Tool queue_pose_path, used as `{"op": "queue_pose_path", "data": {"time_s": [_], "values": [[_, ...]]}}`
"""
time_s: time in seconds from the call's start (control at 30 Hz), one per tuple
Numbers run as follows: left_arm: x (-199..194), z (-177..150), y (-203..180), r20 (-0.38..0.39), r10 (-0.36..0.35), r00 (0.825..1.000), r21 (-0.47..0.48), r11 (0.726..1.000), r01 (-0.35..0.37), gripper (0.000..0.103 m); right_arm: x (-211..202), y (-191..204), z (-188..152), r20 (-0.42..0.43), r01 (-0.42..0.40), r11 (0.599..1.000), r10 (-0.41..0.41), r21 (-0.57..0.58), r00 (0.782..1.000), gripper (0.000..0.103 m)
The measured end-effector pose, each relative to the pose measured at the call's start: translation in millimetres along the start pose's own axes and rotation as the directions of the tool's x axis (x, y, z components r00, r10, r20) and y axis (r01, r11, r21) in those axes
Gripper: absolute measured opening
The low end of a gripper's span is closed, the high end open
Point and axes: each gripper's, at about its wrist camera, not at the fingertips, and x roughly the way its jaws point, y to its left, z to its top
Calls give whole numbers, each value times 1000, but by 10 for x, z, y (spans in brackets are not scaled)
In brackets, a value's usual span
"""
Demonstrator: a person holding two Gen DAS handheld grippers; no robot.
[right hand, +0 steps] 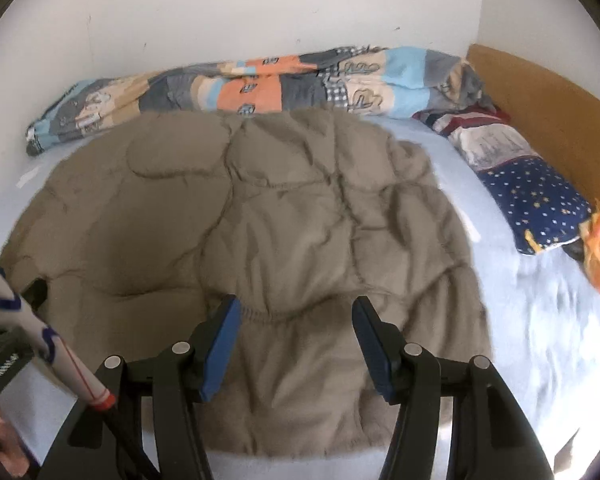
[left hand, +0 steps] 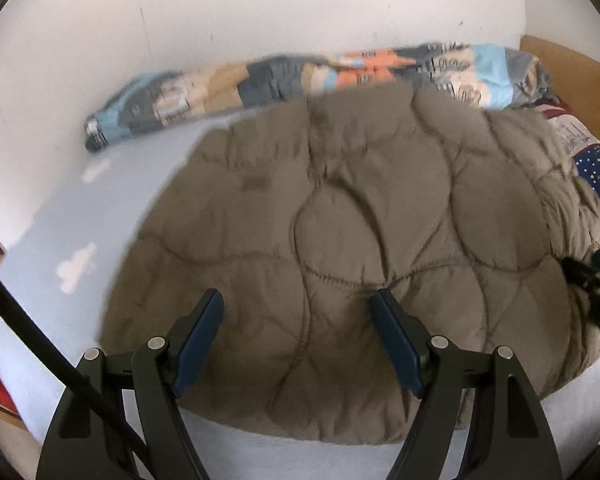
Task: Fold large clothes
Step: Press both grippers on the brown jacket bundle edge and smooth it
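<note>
Wrist views: one quilted jacket [left hand: 340,220] — left gripper [left hand: 298,308], right gripper [right hand: 296,312] both spread, empty.

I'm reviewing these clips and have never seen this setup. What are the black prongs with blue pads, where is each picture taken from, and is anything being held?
They are two hand-held grippers; a person carries one in each hand, each with a camera looking along its jaws. One picture comes from the left gripper, the other from the right gripper. Both hang open above a brown quilted jacket spread on a pale blue bed sheet. A patchwork blanket lies by the wall, a starry pillow to the right. Nothing is held.
</note>
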Motion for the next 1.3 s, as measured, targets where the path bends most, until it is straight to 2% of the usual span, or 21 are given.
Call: {"op": "queue_pose_path", "data": {"time_s": [0.07, 0.1, 0.2, 0.57, 1.07, 1.3], "values": [[46, -18, -40, 6, 16, 1000, 8, 1000, -16, 78, 188, 24, -33, -68, 0, 1000, 1, 12, 998, 64], [48, -14, -62, 15, 20, 1000, 12, 1000, -21, 78, 216, 29, -36, -71, 8, 1000, -7, 10, 997, 65], [79, -13, -75, 22, 21, 1000, 0, 1000, -21, 78, 222, 98, -48, -50, 49, 998, -50, -31, 998, 67], [93, -44, -68, 33, 26, 999, 2, 1000, -26, 79, 213, 108, -129, -25, 67, 998, -67, -22, 997, 70], [85, -71, -76, 47, 31, 998, 12, 999, -32, 80, 208, 119, -156, -17, 68, 997, -69, -29, 997, 71], [75, -77, -67, 49, 31, 998, 11, 999, -32, 81, 190, 71, -166, -19, 44, 999, -44, -16, 999, 73]]}}
